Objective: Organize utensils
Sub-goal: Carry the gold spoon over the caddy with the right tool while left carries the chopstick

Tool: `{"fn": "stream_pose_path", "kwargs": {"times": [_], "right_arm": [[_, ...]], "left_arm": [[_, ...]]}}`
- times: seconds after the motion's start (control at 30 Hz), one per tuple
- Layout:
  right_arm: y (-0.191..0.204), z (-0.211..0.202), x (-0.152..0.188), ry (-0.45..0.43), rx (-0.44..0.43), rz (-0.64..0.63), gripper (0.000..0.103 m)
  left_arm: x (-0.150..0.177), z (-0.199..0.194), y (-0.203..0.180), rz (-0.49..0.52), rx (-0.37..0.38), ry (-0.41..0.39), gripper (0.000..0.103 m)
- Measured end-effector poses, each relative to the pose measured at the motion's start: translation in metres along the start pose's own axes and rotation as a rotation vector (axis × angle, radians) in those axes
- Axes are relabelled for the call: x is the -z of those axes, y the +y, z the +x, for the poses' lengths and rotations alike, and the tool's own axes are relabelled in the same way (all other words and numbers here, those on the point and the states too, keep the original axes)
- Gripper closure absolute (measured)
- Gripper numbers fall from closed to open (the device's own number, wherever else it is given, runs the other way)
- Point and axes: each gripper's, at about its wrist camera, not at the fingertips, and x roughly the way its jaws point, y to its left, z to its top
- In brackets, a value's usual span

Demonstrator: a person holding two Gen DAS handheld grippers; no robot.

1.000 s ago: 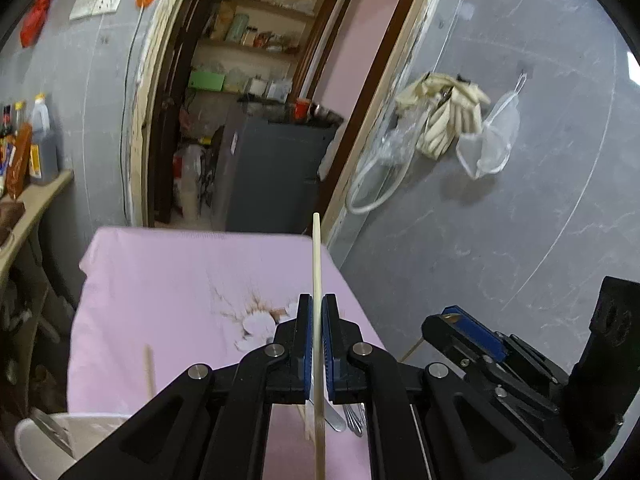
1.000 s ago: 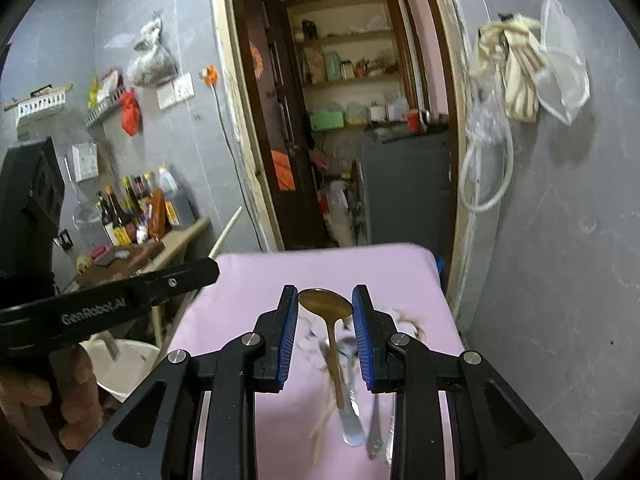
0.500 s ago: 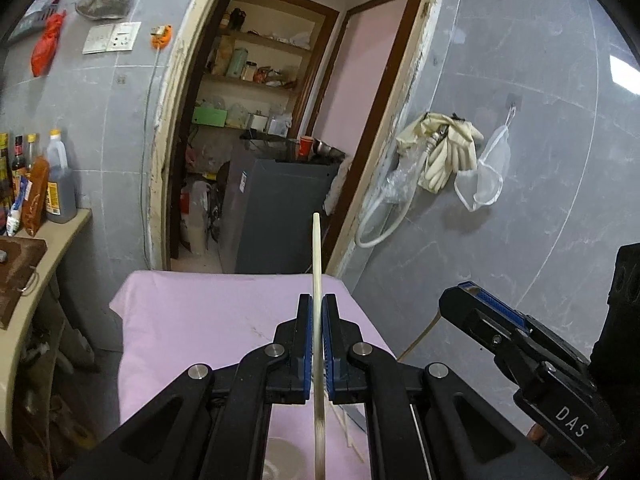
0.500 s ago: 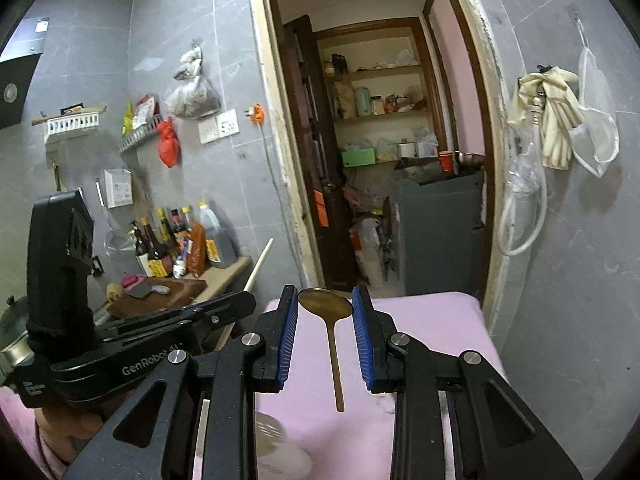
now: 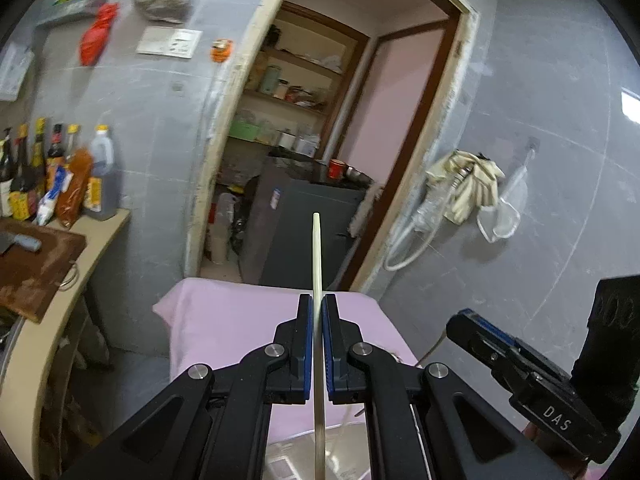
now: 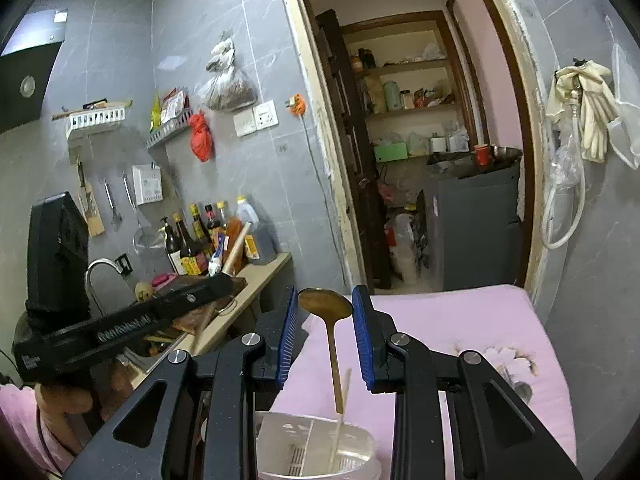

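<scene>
A chopstick, a spoon and a white holder

The pale chopstick (image 5: 317, 256) is long and thin. It stands almost straight up, tip at 12 o'clock, pinched between two blue pads. The gold-brown spoon (image 6: 325, 305) also stands up, its round bowl at 12 o'clock and its thin handle running down to 6 o'clock, between two blue pads. Right under its handle sits the white plastic holder (image 6: 276, 432), with walls and a slotted floor inside. Another pale stick (image 6: 340, 420) leans in the holder, just beside the spoon's handle.

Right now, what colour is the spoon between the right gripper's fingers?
The spoon is golden brown, like brass. The right wrist view shows it best.
</scene>
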Motion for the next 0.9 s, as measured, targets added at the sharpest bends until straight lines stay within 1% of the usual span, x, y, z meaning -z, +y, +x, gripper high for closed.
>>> {"fn": "stream_pose_path", "kwargs": {"times": [0.13, 0.27, 0.47, 0.67, 0.9], "right_arm": [[0.004, 0.007, 0.01, 0.025, -0.006, -0.002, 0.079], [0.001, 0.012, 0.022, 0.049, -0.006, 0.016, 0.079], [-0.005, 0.019, 0.034, 0.061, -0.005, 0.037, 0.079], [-0.006, 0.029, 0.048, 0.109, 0.006, 0.038, 0.079], [-0.006, 0.037, 0.061, 0.144, 0.001, 0.039, 0.079]], "left_arm": [[0.008, -0.001, 0.019, -0.054, -0.012, -0.001, 0.098], [0.018, 0.003, 0.03, -0.085, -0.016, -0.008, 0.098], [0.031, 0.013, 0.037, -0.079, -0.037, -0.046, 0.098], [0.048, 0.022, 0.043, -0.075, -0.083, -0.095, 0.098], [0.055, 0.026, 0.05, -0.094, -0.101, -0.129, 0.098]]}}
